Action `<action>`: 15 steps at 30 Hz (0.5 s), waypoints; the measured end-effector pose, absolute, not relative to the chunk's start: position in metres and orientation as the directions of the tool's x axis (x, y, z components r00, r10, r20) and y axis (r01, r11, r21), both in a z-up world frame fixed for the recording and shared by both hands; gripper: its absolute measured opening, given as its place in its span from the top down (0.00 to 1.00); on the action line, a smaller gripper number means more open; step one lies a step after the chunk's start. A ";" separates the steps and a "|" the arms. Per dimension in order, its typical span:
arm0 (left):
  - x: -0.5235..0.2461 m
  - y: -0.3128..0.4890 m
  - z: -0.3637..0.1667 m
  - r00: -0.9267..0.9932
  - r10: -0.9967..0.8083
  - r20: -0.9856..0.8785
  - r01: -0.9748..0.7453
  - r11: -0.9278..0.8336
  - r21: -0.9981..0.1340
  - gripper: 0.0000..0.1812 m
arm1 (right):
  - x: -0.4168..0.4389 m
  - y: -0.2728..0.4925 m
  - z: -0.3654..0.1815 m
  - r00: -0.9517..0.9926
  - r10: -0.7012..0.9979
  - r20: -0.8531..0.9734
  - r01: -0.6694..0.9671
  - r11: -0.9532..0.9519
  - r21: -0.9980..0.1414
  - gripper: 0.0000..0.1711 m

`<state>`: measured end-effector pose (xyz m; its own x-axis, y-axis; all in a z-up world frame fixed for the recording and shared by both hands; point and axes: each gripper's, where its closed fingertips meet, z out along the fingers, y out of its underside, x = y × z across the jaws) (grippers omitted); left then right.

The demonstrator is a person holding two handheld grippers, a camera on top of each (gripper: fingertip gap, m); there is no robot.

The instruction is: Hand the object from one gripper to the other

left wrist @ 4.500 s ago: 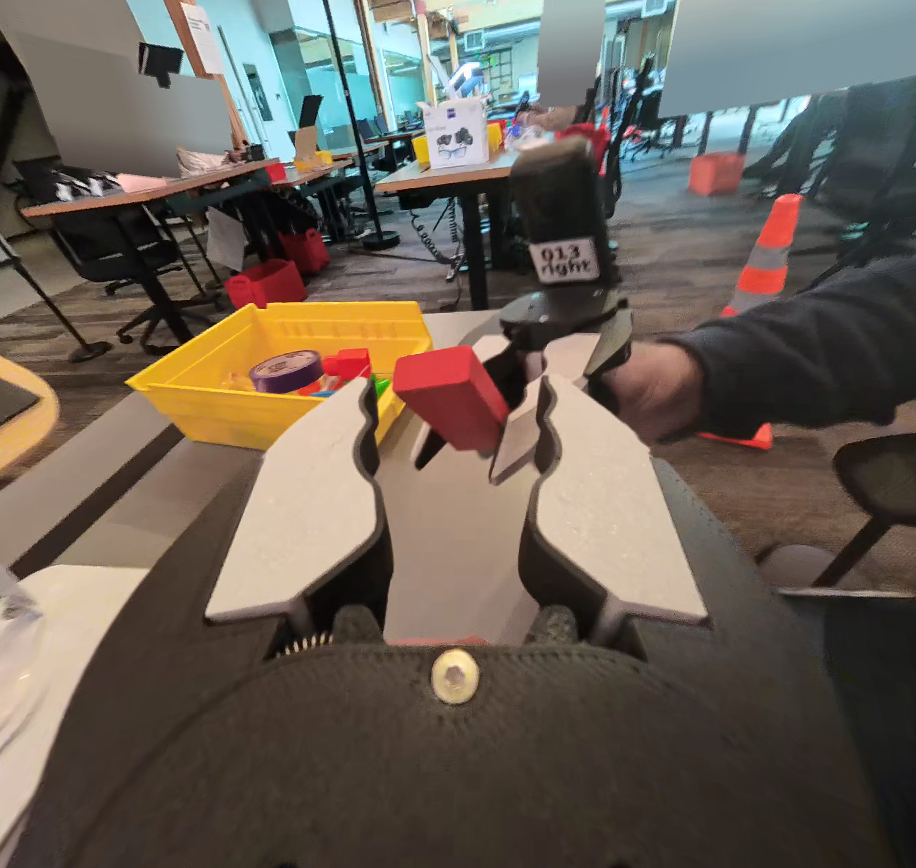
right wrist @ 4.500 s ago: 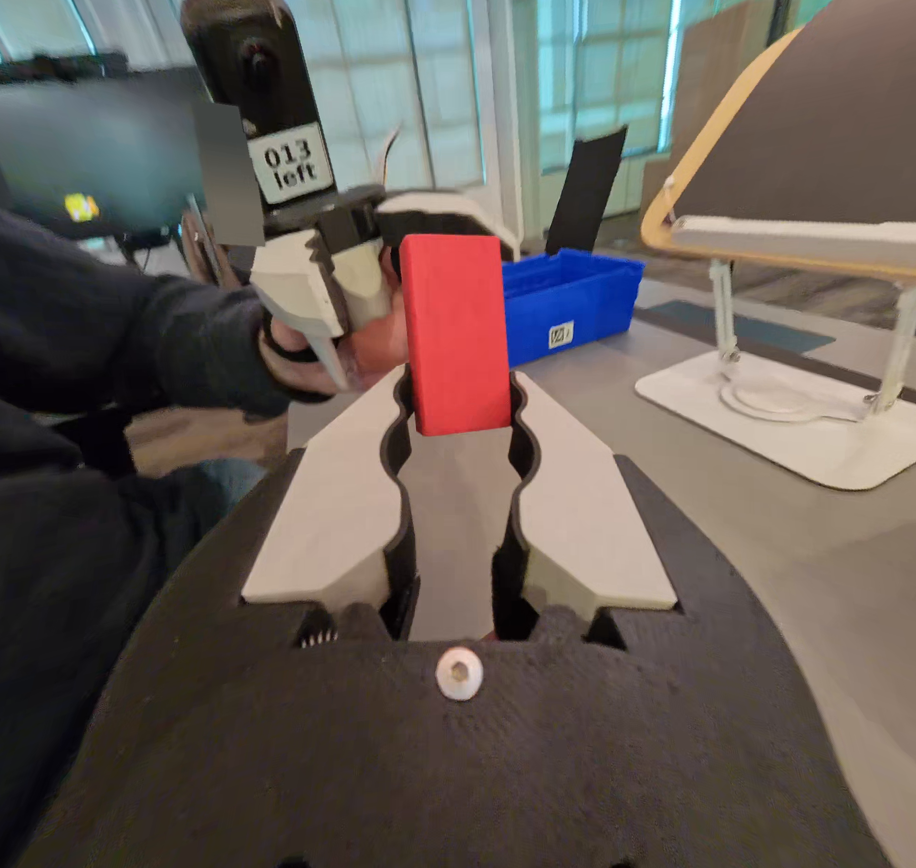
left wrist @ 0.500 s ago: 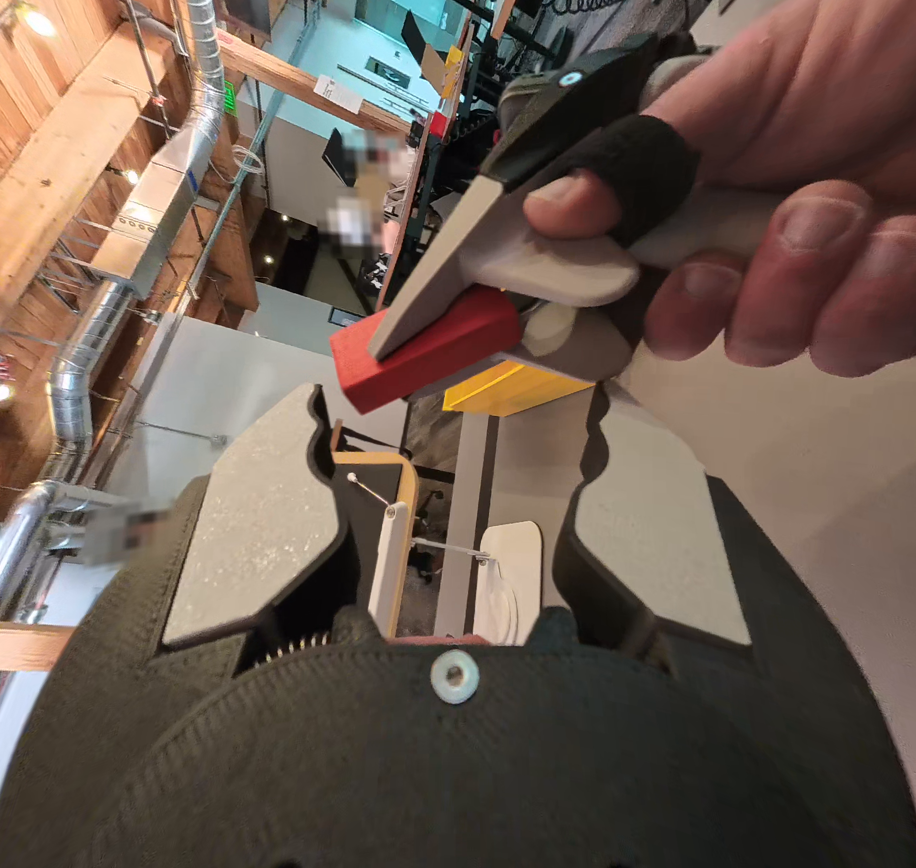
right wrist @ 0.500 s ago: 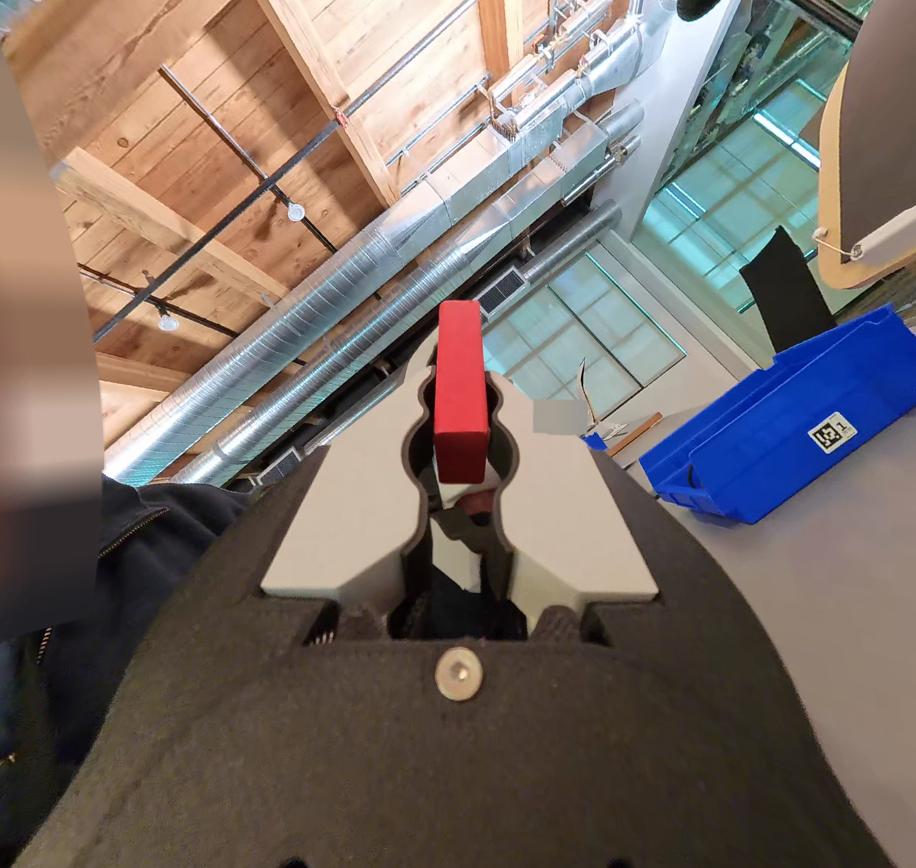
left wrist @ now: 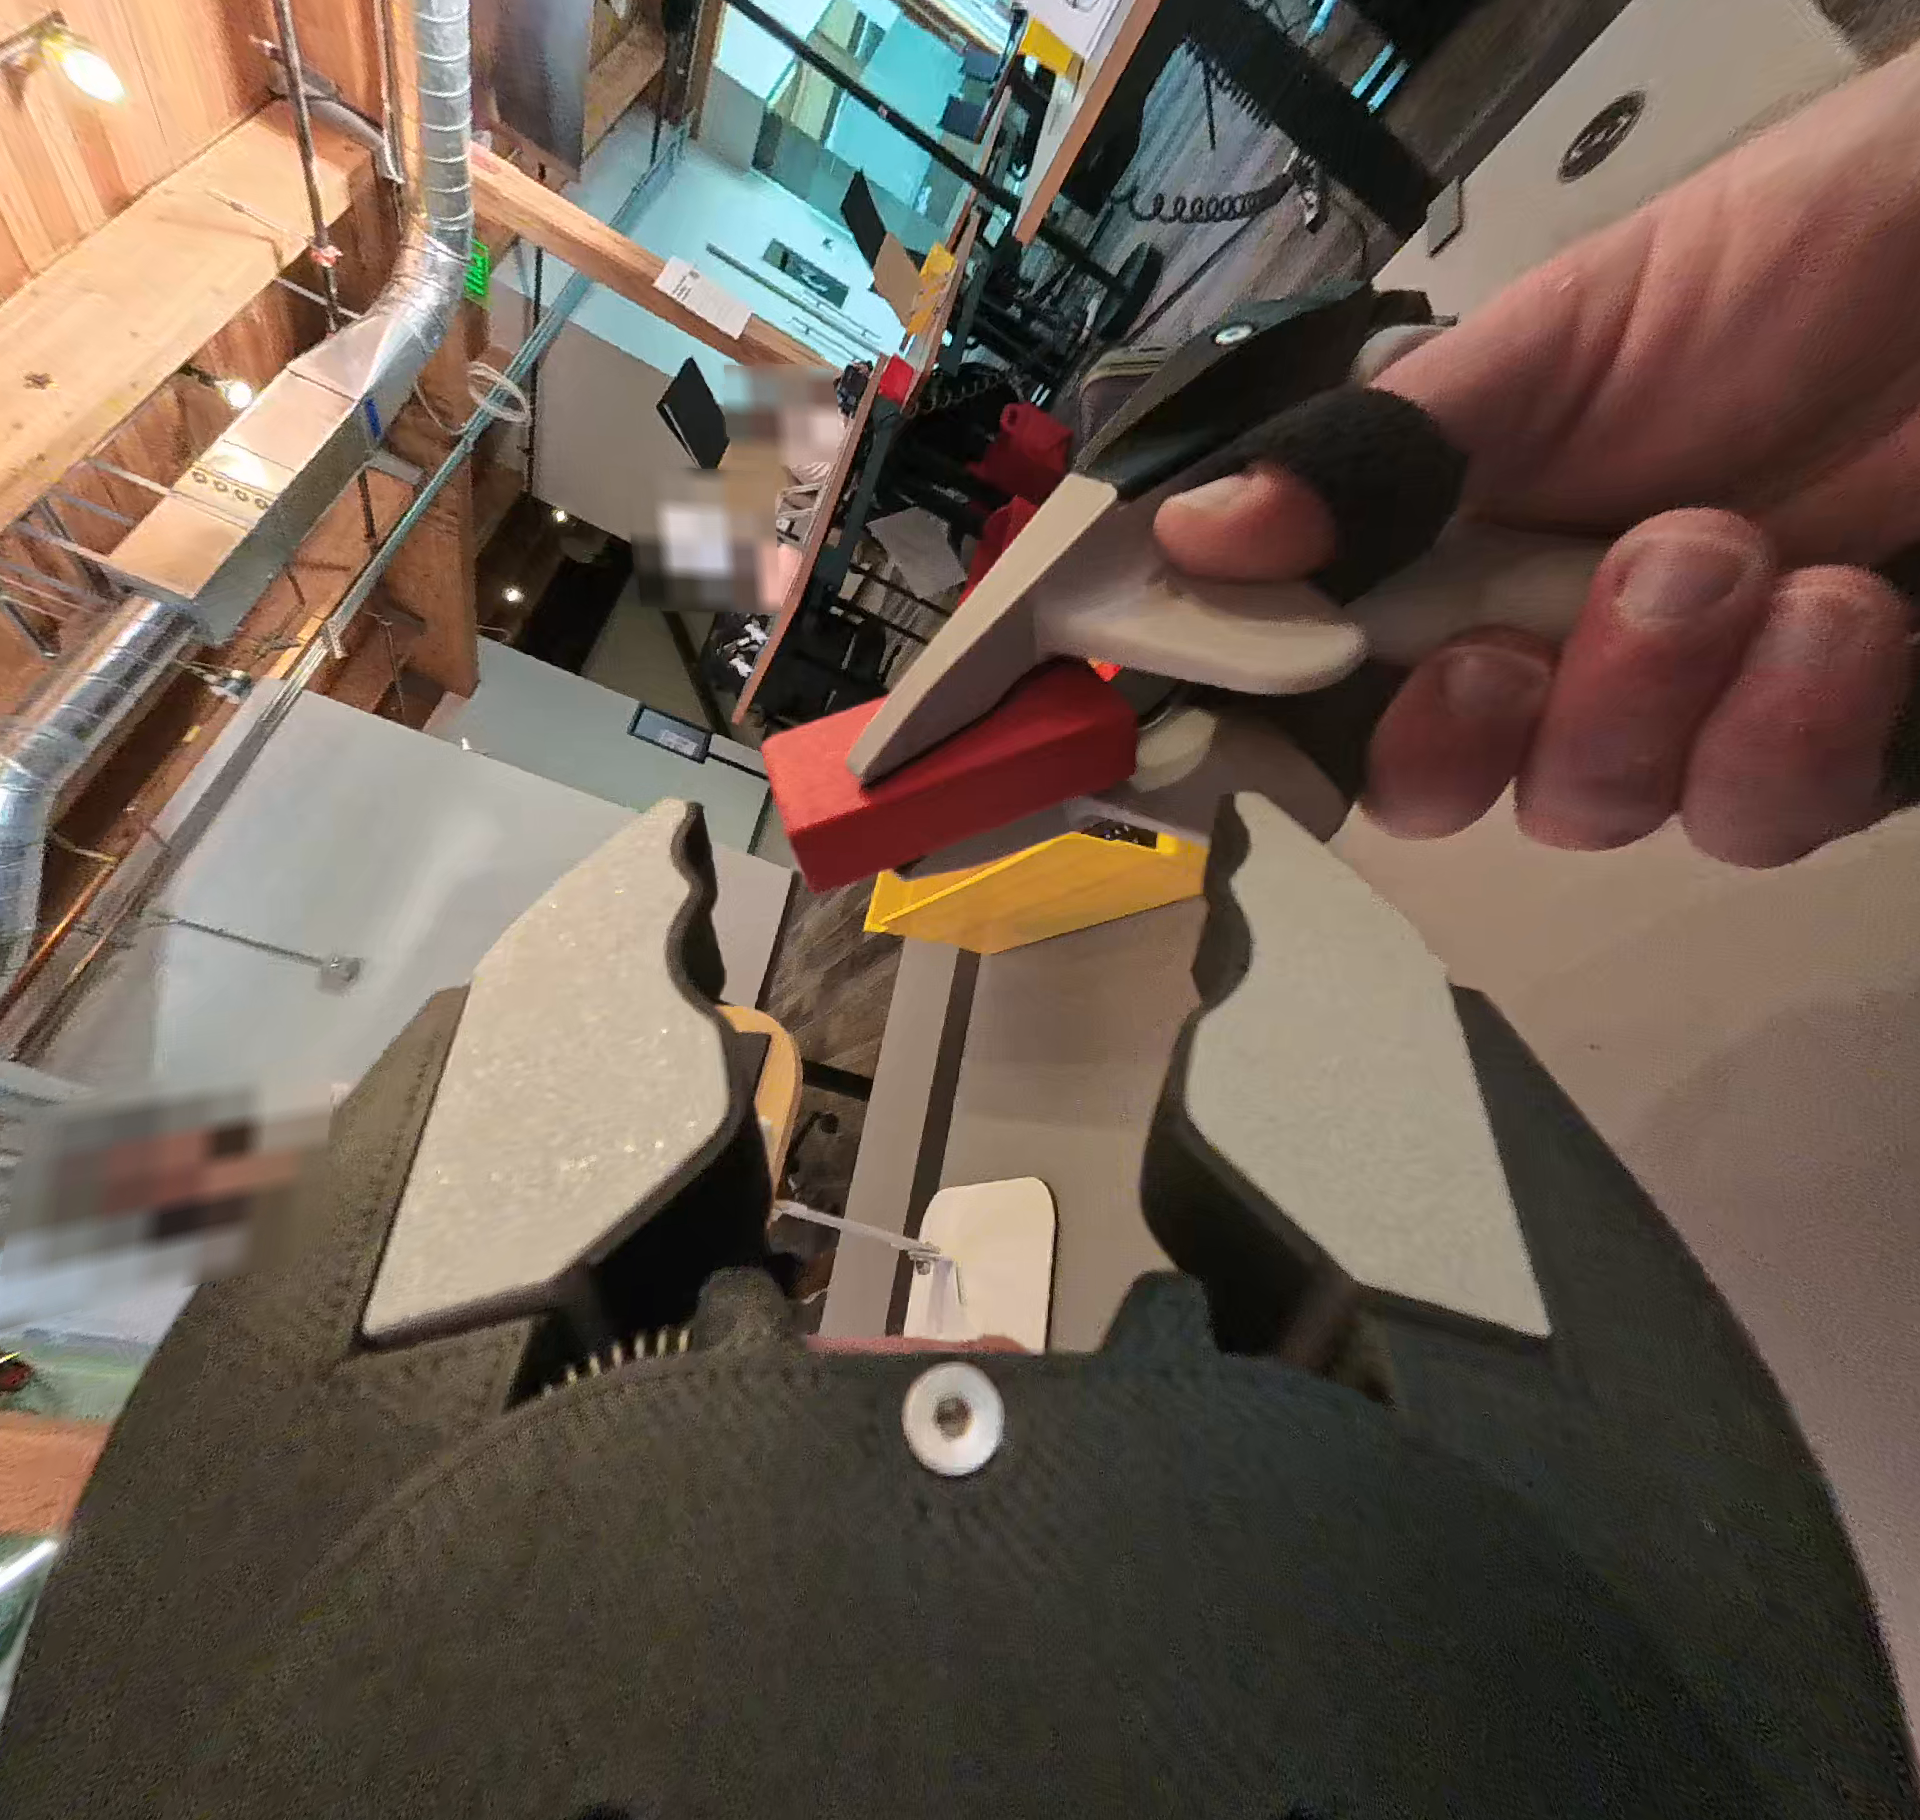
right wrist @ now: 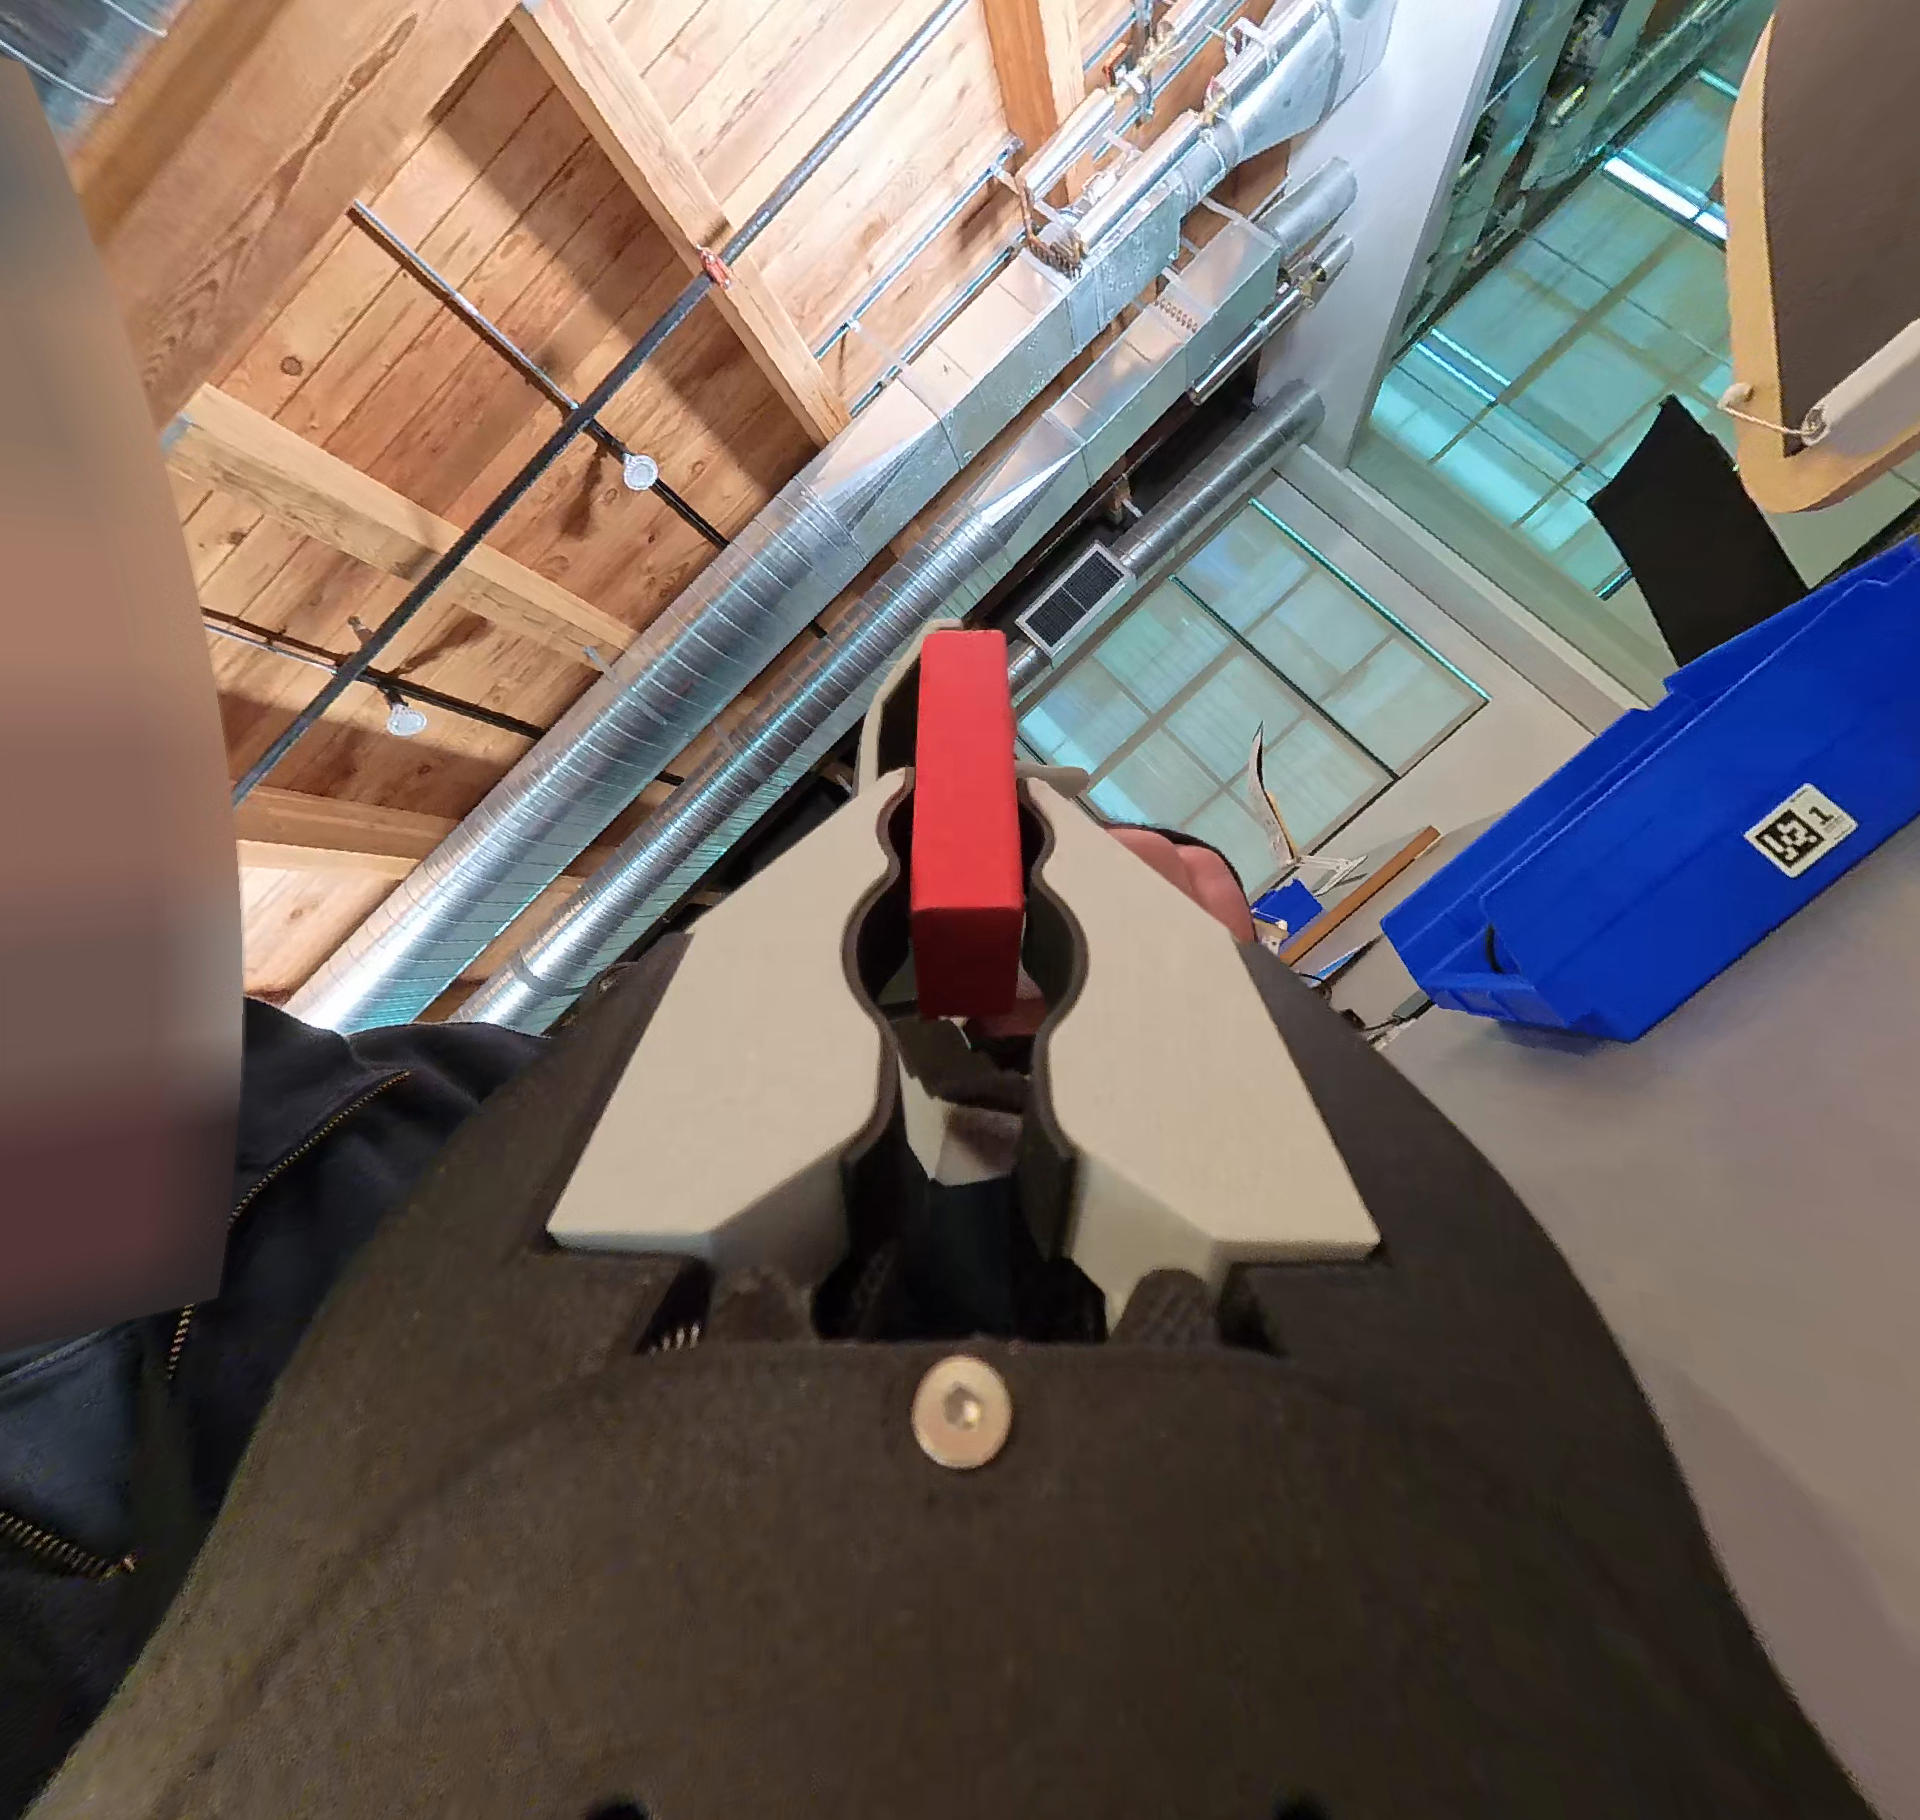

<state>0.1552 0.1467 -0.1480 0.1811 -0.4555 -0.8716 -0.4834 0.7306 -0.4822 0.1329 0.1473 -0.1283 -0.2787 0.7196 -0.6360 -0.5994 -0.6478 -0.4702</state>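
Nearest in the left wrist view, the left tool (left wrist: 956, 897) stands wide, nothing between its grey fingers (left wrist: 571, 1095). Just beyond their tips, toward 12 o'clock, the red block (left wrist: 935, 783) hangs in the air, pinched across its broad faces by the right tool, which a hand (left wrist: 1621, 565) at 2 o'clock squeezes. One end of the block juts free toward 10 o'clock.

In the right wrist view the right tool (right wrist: 961, 835) is narrowed onto that block (right wrist: 961, 814), seen edge-on and standing past the fingertips toward 12 o'clock.

The block looks rigid, light and matte, likely wood or foam, so it should neither deform nor slip much. The free end is the place to grip, across the flat faces, clear of the right tool's pads. It could pivot if taken at a corner.

Farther off, a yellow bin (left wrist: 1039, 887) sits on the table (left wrist: 1558, 939); a blue bin (right wrist: 1662, 856) lies at 3 o'clock.
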 end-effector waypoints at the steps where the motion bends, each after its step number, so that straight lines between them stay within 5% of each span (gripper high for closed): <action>1: 0.156 0.147 -0.148 0.191 -0.453 -0.871 -0.481 0.730 -0.485 0.51 | 0.131 0.145 -0.128 -0.281 0.721 -0.633 -0.593 -0.650 -0.476 0.92; 15: 0.165 0.149 -0.141 0.336 -0.430 -0.838 -0.455 0.704 -0.545 0.60 | 0.128 0.144 -0.124 -0.277 0.731 -0.623 -0.639 -0.625 -0.449 0.92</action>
<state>0.1649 0.1491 -0.1407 0.3362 -0.4304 -0.8377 -0.4551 0.7045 -0.5446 0.1279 0.1438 -0.1237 -0.2770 0.7312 -0.6234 -0.6390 -0.6247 -0.4488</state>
